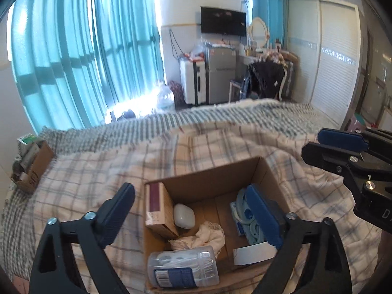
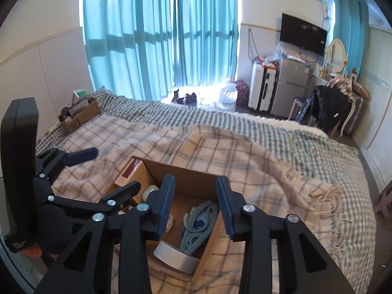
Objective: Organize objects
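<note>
Cardboard box (image 1: 210, 178) sits on the plaid blanket (image 1: 98, 171), at 6 o'clock in both views. We judge it light, its walls bendable: grip a rim. Left gripper (image 1: 193, 210) spread wide, holding nothing; right gripper (image 2: 196, 203) parted, also holding nothing. Inside: 1 clear jar (image 1: 182, 267), probably slippery.

A: Where did the right gripper (image 2: 196, 208) hang?
B: Over the open box (image 2: 188, 174) on the plaid blanket (image 2: 257, 152), fingers parted, empty.
A: And inside?
B: Grey hangers (image 2: 196, 230), a tape roll (image 2: 176, 257) nearest, a carton (image 2: 132, 174) at the left wall. The left gripper (image 2: 107, 174) sat left, spread wide.
</note>
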### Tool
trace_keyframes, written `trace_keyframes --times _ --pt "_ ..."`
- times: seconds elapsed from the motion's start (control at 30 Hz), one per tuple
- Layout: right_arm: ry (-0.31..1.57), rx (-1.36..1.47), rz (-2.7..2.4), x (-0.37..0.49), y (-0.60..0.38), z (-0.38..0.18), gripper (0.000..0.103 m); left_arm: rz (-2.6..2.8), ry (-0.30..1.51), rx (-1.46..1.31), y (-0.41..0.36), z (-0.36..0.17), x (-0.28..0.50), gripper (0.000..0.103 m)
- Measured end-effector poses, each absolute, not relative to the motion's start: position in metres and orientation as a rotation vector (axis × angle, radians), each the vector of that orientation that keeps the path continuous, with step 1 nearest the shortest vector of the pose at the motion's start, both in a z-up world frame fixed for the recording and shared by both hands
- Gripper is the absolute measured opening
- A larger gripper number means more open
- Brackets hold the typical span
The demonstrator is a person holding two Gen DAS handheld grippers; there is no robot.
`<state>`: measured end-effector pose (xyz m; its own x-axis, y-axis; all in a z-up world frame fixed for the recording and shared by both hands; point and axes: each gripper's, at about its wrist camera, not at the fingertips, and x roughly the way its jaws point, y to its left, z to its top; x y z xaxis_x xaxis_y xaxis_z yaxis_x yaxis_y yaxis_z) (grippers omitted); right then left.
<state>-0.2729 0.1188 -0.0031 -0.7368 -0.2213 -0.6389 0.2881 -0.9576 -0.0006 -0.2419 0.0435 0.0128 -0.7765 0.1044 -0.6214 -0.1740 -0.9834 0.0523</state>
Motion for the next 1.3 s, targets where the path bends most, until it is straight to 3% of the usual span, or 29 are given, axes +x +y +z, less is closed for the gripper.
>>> trace_keyframes --times 0.07,0.3,0.67,0.97,1.3 --pt "0.139 0.938 -2.717 -0.261 0.122 0.012 0.049 2.839 0.142 -0.934 0.039 0.030 -0.228 0.097" --pt "0.169 0.789 -2.815 -0.203 0.127 0.071 0.063 2.885 0.139 -0.773 0.027 0.086 -0.179 0.102" --pt "0.176 0.596 -2.935 -0.132 0.128 0.100 0.103 2.963 0.056 -0.552 0.002 0.121 -0.112 0.103" --pt "0.225 0.530 -3.043 -0.114 0.128 0.060 0.103 3.049 -0.073 -0.546 -0.017 0.086 -0.099 0.103" --pt "0.126 0.605 -3.039 -0.121 0.137 -0.019 0.103 3.079 -0.048 -0.623 -0.013 0.014 -0.091 0.103"
